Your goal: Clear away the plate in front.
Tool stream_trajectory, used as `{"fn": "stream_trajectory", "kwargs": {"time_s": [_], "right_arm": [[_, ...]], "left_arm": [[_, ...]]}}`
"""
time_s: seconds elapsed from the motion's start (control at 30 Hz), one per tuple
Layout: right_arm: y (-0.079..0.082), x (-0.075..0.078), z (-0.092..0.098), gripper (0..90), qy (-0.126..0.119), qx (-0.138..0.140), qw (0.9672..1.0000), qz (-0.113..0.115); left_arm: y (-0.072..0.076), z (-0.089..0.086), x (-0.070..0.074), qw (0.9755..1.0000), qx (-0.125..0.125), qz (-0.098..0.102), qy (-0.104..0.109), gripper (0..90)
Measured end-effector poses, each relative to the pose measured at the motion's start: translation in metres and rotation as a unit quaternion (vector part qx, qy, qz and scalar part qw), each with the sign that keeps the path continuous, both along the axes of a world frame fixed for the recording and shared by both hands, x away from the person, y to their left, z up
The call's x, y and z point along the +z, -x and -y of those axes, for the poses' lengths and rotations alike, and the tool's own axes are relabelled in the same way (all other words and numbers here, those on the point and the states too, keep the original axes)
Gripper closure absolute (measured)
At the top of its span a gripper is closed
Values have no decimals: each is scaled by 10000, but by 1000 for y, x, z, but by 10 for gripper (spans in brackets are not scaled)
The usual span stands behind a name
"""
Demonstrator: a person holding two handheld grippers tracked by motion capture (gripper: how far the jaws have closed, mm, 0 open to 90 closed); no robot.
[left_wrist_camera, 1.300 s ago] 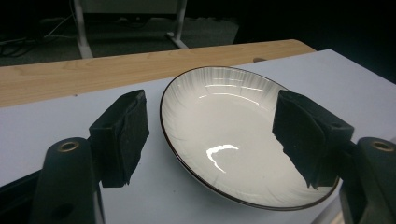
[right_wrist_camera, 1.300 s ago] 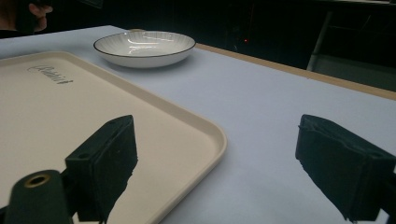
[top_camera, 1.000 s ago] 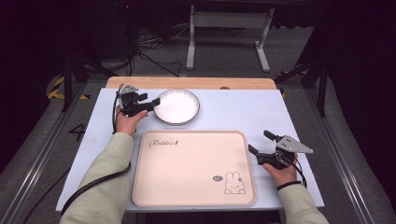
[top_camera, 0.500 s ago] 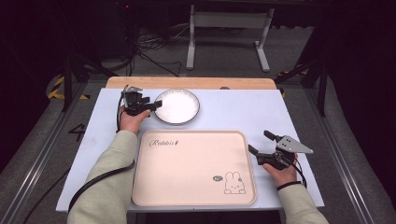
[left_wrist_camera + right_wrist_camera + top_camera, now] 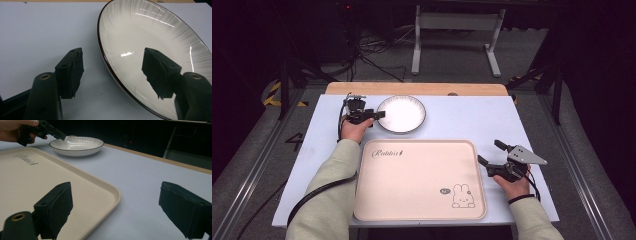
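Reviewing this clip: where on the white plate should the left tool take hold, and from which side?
Grip the plate by its raised, dark-edged rim at the near-left edge, coming from the left, where the left tool sits. In the left gripper view its open jaws straddle that rim, one over the bowl, one outside. The rim lifts off the table, probably leaving room underneath.

One white plate [image 5: 401, 114] is counted; one beige tray [image 5: 419, 180] is counted; one table [image 5: 472, 117] is seen; two grippers are held, left gripper [image 5: 377, 114] and right gripper [image 5: 490, 152].
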State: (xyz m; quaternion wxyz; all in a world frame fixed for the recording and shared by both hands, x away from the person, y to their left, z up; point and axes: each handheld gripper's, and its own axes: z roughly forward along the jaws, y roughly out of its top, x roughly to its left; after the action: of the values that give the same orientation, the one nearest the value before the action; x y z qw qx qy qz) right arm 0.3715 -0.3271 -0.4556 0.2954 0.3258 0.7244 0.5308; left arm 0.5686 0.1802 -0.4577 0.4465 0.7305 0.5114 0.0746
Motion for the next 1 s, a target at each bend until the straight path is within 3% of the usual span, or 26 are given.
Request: {"fn": "stream_trajectory", "kwargs": {"time_s": [0.03, 0.07, 0.2, 0.4, 0.53, 0.63, 1.0], "right_arm": [[0, 0, 0, 121, 1, 1, 10000, -1], [0, 0, 0, 121, 2, 2, 10000, -1], [0, 0, 0, 121, -1, 0, 10000, -2], [0, 0, 0, 121, 10, -9, 10000, 2], [0, 0, 0, 122, 0, -18, 10000, 4], [1, 0, -1, 122, 14, -23, 10000, 4], [0, 0, -1, 123, 14, -31, 10000, 3]], "left_arm": [[0, 0, 0, 10000, -25, -76, 46, 371], [0, 0, -2, 9997, -28, -224, 123, 451], [-1, 2, -4, 9992, -71, -372, 83, 498], [-3, 8, -6, 9991, -53, -414, 46, 570], [-2, 10, -7, 9995, -24, -290, -95, 602], [-2, 5, -11, 9991, 34, -369, 228, 659], [-3, 7, -9, 9983, 178, -497, 256, 688]]}}
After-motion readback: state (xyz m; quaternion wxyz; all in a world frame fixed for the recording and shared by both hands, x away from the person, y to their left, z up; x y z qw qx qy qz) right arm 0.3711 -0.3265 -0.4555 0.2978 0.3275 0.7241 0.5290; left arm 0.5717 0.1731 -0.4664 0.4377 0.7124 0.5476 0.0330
